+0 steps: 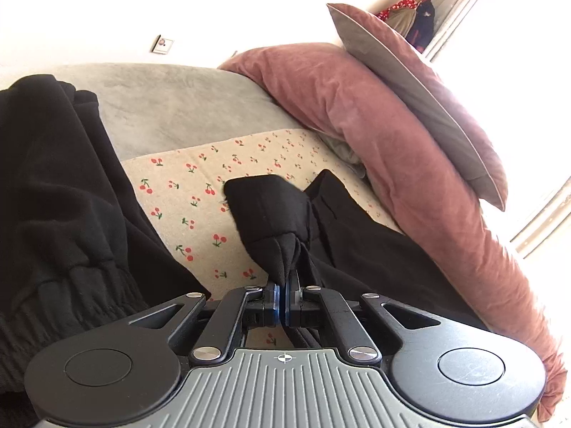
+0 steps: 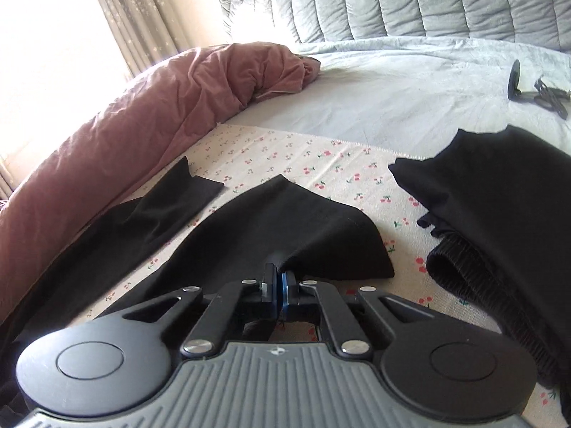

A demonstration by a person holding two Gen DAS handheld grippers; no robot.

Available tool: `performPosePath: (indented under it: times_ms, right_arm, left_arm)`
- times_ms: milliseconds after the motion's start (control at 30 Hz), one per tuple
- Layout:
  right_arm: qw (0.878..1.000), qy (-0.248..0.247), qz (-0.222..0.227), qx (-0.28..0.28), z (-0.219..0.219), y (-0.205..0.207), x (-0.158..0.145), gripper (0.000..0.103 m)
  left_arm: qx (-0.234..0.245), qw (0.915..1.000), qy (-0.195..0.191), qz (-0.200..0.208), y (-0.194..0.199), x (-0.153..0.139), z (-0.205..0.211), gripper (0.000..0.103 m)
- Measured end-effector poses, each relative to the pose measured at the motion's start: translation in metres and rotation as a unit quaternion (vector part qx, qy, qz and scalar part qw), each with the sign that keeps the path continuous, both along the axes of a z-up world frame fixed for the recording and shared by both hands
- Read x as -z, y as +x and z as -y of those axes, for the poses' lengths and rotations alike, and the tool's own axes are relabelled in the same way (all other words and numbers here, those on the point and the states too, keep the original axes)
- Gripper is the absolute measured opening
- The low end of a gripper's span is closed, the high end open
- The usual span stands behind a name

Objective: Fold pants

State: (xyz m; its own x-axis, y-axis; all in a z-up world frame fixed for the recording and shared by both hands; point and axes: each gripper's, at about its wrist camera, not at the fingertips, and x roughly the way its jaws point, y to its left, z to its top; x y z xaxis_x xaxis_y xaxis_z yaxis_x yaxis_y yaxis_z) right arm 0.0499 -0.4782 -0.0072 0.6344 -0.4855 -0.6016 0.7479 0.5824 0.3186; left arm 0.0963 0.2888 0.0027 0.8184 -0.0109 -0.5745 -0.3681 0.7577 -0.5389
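Observation:
Black pants lie on the cherry-print sheet (image 1: 185, 192). My left gripper (image 1: 283, 285) is shut on a bunched leg end (image 1: 271, 210), which stands up in folds above the jaws. The rest of that leg (image 1: 357, 249) runs off to the right beneath it. In the right wrist view my right gripper (image 2: 278, 278) is shut on the edge of the other leg end (image 2: 285, 221), which spreads flat ahead of the jaws. A second black leg (image 2: 167, 199) lies to its left on the cherry-print sheet (image 2: 321, 157).
A separate heap of black clothing with a ribbed elastic band lies at the side (image 1: 53, 178) (image 2: 499, 196). A pink duvet (image 1: 357, 107) (image 2: 142, 107) borders the sheet, with a pillow (image 1: 410, 82) on it. A grey cover (image 2: 392, 89), headboard (image 2: 392, 0) and small black device (image 2: 535, 89) lie beyond.

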Motion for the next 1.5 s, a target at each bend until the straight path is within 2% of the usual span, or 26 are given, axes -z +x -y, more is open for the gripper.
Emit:
performPosePath:
  times_ms: [67,133,233,367,433,567,633,667,700,733,800,833,867,900,967,1033,1100,1233,1367,1467,1500]
  right_arm:
    - [1.000,-0.016,-0.002,-0.002,-0.007,0.000,-0.009,0.000]
    - [0.999,-0.026,-0.030,0.000,-0.009,0.004,-0.007,0.000]
    - [0.997,-0.019,-0.073,0.019,-0.007,0.005,0.004,0.000]
    - [0.997,-0.047,-0.056,0.016,-0.024,-0.009,-0.008,0.000]
    - [0.997,-0.053,-0.060,0.012,-0.026,-0.011,-0.009,0.000]
    - [0.996,-0.010,-0.082,0.022,-0.015,-0.011,0.010,0.000]
    - [0.997,-0.017,-0.078,0.020,-0.017,-0.013,0.008,0.000]
    - [0.997,-0.023,-0.075,0.018,-0.019,-0.014,0.006,0.000]
    - [0.997,-0.029,-0.074,0.015,-0.021,-0.015,0.004,0.000]
    - [0.996,-0.033,-0.077,0.011,-0.021,-0.014,0.005,0.000]
    - [0.994,-0.028,-0.100,0.016,-0.018,-0.010,0.010,0.003]
    - [0.993,-0.027,-0.114,0.021,-0.016,-0.008,0.014,0.009]
    - [0.992,-0.029,-0.124,0.026,-0.016,-0.008,0.016,0.012]
    - [0.991,-0.031,-0.127,0.028,-0.017,-0.008,0.016,0.015]
    - [0.991,-0.052,-0.121,0.034,-0.023,-0.012,0.008,0.020]
    - [0.989,-0.082,-0.118,0.038,-0.032,-0.014,-0.001,0.036]
    - [0.984,-0.119,-0.122,0.043,-0.041,-0.015,-0.008,0.046]
    - [0.972,-0.182,-0.138,0.055,-0.055,-0.024,-0.011,0.049]
    - [0.972,-0.157,-0.174,-0.003,-0.054,-0.023,-0.019,0.050]
    - [0.976,-0.129,-0.160,-0.070,-0.052,-0.010,-0.060,0.053]
    - [0.974,-0.140,-0.152,-0.089,-0.057,-0.003,-0.072,0.061]
  left_arm:
    - [0.005,0.9997,0.022,-0.009,-0.002,0.002,0.000,0.000]
    - [0.018,0.9977,0.053,-0.037,0.001,0.008,0.005,0.001]
    - [0.029,0.9965,0.050,-0.059,-0.001,0.015,0.004,0.001]
    - [0.025,0.9925,0.103,-0.061,-0.007,0.008,0.009,0.001]
    - [0.025,0.9923,0.104,-0.063,-0.009,0.009,0.008,0.001]
    - [0.034,0.9861,0.139,-0.084,-0.011,0.014,0.020,0.001]
    - [0.039,0.9807,0.163,-0.101,-0.008,0.015,0.028,0.001]
    - [0.043,0.9773,0.171,-0.117,-0.006,0.015,0.032,0.005]
    - [0.037,0.9748,0.173,-0.135,-0.006,0.013,0.033,0.010]
    - [0.034,0.9741,0.170,-0.145,-0.008,0.007,0.035,0.010]
    - [0.038,0.9734,0.179,-0.137,-0.014,-0.016,0.042,0.014]
    - [0.036,0.9725,0.193,-0.126,-0.018,-0.028,0.047,0.019]
    - [0.034,0.9710,0.209,-0.111,-0.022,-0.041,0.053,0.033]
    - [0.034,0.9696,0.224,-0.093,-0.027,-0.054,0.059,0.054]
    - [0.043,0.9715,0.224,-0.063,-0.032,-0.070,0.069,0.069]
    - [0.071,0.9738,0.212,-0.040,-0.031,-0.078,0.077,0.069]
    - [0.092,0.9741,0.204,-0.031,-0.024,-0.075,0.080,0.069]
    - [0.124,0.9772,0.168,-0.040,-0.007,-0.063,0.060,0.069]
    - [0.122,0.9776,0.165,-0.046,0.000,-0.067,0.016,0.069]
    - [0.105,0.9793,0.170,-0.031,0.012,-0.079,-0.013,0.069]
    - [0.105,0.9792,0.171,-0.028,0.020,-0.081,-0.016,0.069]
